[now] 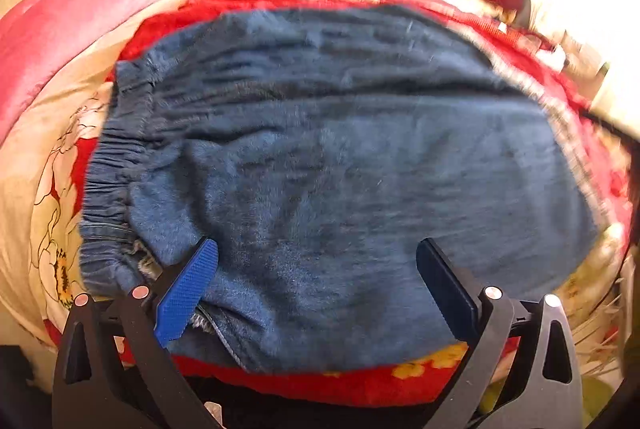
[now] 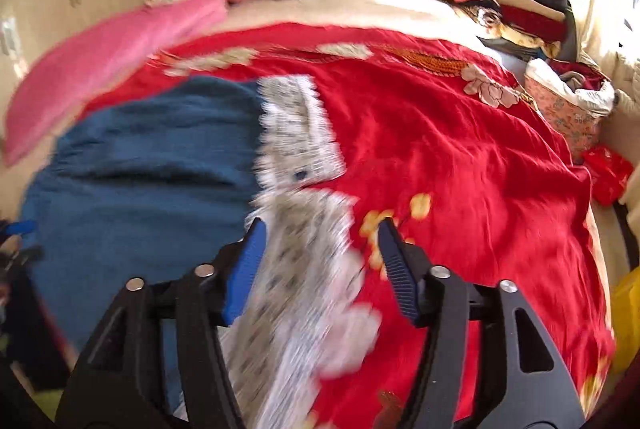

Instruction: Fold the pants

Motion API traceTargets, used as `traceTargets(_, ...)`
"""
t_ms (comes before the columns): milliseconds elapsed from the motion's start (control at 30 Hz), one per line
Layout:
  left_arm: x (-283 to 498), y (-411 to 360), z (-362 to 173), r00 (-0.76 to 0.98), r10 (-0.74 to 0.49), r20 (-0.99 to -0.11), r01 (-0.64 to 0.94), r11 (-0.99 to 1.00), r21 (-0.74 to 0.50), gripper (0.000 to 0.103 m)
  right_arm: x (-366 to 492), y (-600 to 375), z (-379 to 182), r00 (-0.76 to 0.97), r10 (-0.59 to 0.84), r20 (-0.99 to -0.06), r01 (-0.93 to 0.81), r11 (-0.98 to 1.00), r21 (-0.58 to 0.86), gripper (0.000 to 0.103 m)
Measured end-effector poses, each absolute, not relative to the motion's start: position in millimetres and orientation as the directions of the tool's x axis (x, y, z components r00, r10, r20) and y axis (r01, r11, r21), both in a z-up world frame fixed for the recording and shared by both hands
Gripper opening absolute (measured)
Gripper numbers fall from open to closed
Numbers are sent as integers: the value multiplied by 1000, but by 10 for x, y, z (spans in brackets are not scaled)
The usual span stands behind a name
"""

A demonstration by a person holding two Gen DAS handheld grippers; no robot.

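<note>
left gripper (image 1: 318, 263) jaws wide apart, right gripper (image 2: 322, 243) jaws parted

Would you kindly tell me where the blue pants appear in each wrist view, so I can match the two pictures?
Left wrist: the blue pants fill the centre, waistband at left.
Right wrist: they lie at the left, centre height, grey patterned cuffs to their right.
Shared landmark: the pink blanket at upper left in both views.

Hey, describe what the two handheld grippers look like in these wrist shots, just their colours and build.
Both are black plastic with angular cut-out arms and round silver pivot pins. The left gripper shows one bright blue textured pad and one dark ribbed pad. The right gripper has blue ribbed pads on both fingers. No cables, hands or sleeves show.
</note>
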State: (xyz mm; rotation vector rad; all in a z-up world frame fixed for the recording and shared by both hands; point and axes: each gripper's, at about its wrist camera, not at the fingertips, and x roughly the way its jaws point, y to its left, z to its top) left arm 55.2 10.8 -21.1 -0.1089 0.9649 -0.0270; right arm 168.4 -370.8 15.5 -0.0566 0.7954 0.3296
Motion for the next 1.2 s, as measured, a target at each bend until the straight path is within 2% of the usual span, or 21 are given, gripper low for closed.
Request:
traceTargets(67,538,158,-175,579,-51,-813,-43,995,-93,98,1409,-3613,135,603,333,-725,-400,913,86,58)
traceTargets(167,607,247,-355,523,4,-853,-87,995,-48,98,1203,-3497,-108,494,360,-791,-470,876,105,58)
traceTargets(267,593,243,-386,518,-1,-856,-83,995,-52,99,1182,-3486,-425,453,241,-858,-452,892,12,59)
traceTargets(367,532,290,-238,541,-53,-839,-76,991,-112,98,1234,-3483,-277,456,242,-857,-447,894,14,60)
traceTargets(433,517,376,-76,574,-91,-814,-74,984,-161,98,1316,-3474,-33,495,325,-806,-476,877,62,61)
traceTargets(567,754,540,383,665,-26,-746,-94,989,-118,99,1895,-3405,472,576,405,-710,-481,870,106,62)
traceTargets(667,1082,682,582,709,12,-705,-113,989,-97,99,2457,-3242,653,586,442,-679,-481,864,148,62)
traceTargets(833,1773,911,449,665,59,-744,-143,989,-50,99,3522,-3022,547,554,398,-731,-420,892,167,62)
traceTargets(933,2027,1084,287,636,111,-764,-195,981,-19,98,4018,-2920,223,493,354,-795,-388,907,163,62)
traceTargets(1100,2320,1205,-51,559,153,-815,-218,975,33,98,4181,-2743,-116,464,330,-822,-399,906,139,62)
traceTargets(1167,2337,1229,-163,519,179,-836,-230,971,65,80,4244,-2708,-191,461,322,-827,-392,910,136,62)
traceTargets(1200,2338,1243,-209,512,187,-838,-241,968,69,80,4252,-2687,-216,451,314,-835,-387,912,133,59)
